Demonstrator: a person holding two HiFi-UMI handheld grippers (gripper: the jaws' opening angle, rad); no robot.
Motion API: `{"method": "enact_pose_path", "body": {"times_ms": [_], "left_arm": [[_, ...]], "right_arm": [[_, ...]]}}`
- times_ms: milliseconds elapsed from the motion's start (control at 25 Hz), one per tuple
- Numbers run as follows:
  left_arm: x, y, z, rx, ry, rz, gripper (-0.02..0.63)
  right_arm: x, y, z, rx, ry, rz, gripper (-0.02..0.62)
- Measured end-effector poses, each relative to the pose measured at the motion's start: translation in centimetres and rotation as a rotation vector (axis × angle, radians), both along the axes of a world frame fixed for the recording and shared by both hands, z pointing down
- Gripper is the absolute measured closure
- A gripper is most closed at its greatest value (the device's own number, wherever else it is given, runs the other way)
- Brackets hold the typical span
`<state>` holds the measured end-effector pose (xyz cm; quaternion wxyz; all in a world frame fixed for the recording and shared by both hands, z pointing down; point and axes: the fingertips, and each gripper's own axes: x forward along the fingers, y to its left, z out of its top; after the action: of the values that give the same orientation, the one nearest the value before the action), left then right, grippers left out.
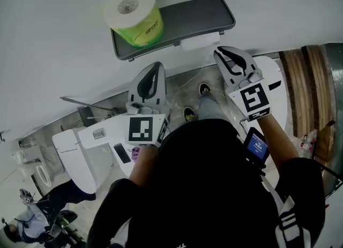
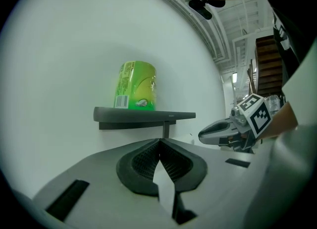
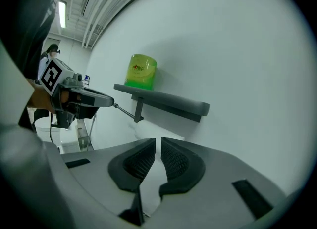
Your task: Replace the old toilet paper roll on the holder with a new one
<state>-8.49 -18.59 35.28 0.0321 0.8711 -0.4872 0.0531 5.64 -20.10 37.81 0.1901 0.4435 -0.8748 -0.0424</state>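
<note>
Wrapped roll (image 1: 134, 16) atop shelf (image 1: 203, 12), toilet (image 1: 75, 158) nearby — bystander (image 1: 32, 215) beyond

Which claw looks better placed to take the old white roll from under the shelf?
Right, probably. The right claw is close to the old roll, which lies straight ahead in its view. The left claw is farther off. Both are shut.

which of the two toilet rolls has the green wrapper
The roll standing on top of the grey shelf; the other roll, hanging under the shelf, is bare white.
</note>
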Motion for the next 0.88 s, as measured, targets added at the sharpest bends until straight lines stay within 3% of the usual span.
{"method": "enact_pose_path", "body": {"times_ms": [120, 360, 560, 880], "left_arm": [[0.2, 0.2, 0.0, 0.006, 0.003, 0.012, 0.583], [0.0, 0.4, -0.2, 0.017, 0.011, 0.013, 0.583], [-0.3, 0.6, -0.5, 0.031, 0.020, 0.017, 0.584], [-1.0, 0.9, -1.2, 0.045, 0.021, 0.007, 0.584]], "right_arm": [[-0.4, 0.2, 0.1, 0.011, 0.050, -0.018, 0.567], [-1.5, 0.2, -0.2, 0.037, 0.135, -0.067, 0.461], [-2.7, 0.2, 0.7, 0.090, 0.330, -0.118, 0.381], [-4.5, 0.0, 1.8, 0.179, 0.597, -0.202, 0.324]]}}
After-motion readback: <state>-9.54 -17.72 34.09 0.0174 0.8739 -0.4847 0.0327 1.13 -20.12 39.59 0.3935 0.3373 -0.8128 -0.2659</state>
